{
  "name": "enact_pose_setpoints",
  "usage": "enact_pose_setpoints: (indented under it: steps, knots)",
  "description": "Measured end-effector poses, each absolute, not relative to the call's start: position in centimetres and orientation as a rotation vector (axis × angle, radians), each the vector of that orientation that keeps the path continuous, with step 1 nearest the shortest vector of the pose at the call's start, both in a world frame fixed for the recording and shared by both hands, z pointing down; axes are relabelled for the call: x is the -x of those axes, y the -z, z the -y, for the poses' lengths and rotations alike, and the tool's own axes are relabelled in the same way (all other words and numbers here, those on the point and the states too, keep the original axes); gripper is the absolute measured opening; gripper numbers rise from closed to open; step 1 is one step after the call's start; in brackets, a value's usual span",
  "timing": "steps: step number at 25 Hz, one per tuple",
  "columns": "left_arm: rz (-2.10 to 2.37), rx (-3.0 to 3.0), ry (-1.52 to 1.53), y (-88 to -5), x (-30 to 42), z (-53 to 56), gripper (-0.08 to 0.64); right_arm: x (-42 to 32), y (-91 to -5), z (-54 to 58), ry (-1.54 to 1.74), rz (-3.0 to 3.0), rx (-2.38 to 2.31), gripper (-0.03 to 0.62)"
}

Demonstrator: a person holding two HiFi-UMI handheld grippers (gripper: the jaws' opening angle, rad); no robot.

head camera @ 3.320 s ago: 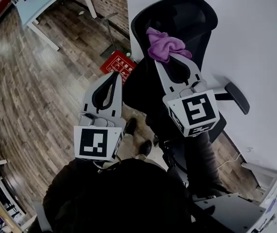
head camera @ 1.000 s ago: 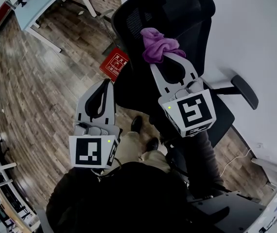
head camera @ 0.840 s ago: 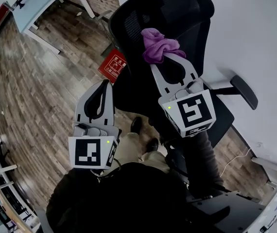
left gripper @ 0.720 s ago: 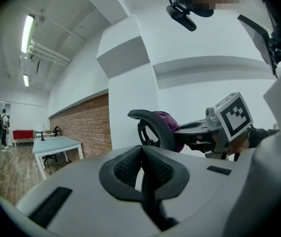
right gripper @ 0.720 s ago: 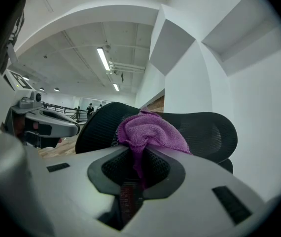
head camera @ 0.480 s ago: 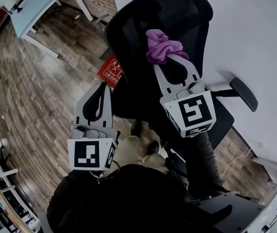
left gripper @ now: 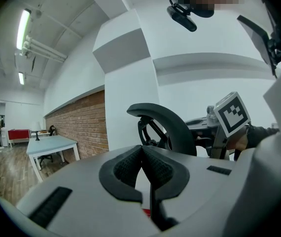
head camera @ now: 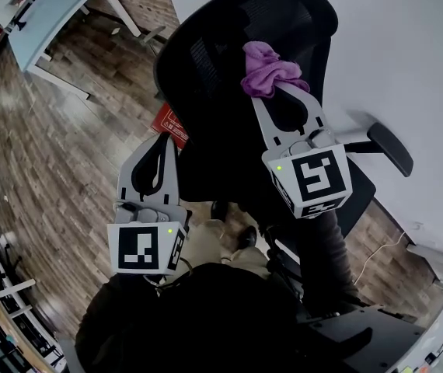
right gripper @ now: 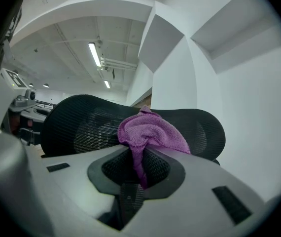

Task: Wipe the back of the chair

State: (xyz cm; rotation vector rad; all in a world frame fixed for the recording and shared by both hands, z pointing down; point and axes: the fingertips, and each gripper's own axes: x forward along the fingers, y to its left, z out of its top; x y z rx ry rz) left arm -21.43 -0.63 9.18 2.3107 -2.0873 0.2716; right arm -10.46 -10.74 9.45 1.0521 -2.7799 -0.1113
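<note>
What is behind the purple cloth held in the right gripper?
The black mesh chair back fills the space behind the purple cloth, with white wall beyond. The cloth covers the mesh directly behind it, so contact cannot be judged.

Chair back (head camera: 229,45) hides most of red sign (head camera: 171,120).

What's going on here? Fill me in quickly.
A person holds a gripper in each hand and is wiping a black office chair. The right gripper has its jaws shut on a purple cloth, held up at the chair's mesh back. The left gripper hangs beside the chair above the wooden floor, with its jaws together and nothing between them.
</note>
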Motion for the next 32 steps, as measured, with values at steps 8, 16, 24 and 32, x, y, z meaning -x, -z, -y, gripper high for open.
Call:
enact_pose_setpoints:
  steps: [8, 16, 24, 32]
  knots:
    - [2.055, -2.330, -0.273, -9.5, 22.9, 2.9, 0.009, 10.0, -9.4, 13.4, 0.110, 2.742, -1.141, 0.054]
    - [1.971, -2.353, -0.226, -8.8, 22.6, 5.2, 0.009, 8.1, -9.0, 16.0, 0.123, 2.695, -1.237, 0.054]
    - [1.991, -2.364, -0.215, -7.9, 23.9, 6.5, 0.009, 6.7, -8.8, 18.3, 0.122, 2.658, -1.339, 0.052]
    - [2.022, -2.343, -0.213, -7.5, 25.7, 8.0, 0.009, 5.6, -8.4, 20.2, 0.144, 2.618, -1.417, 0.054]
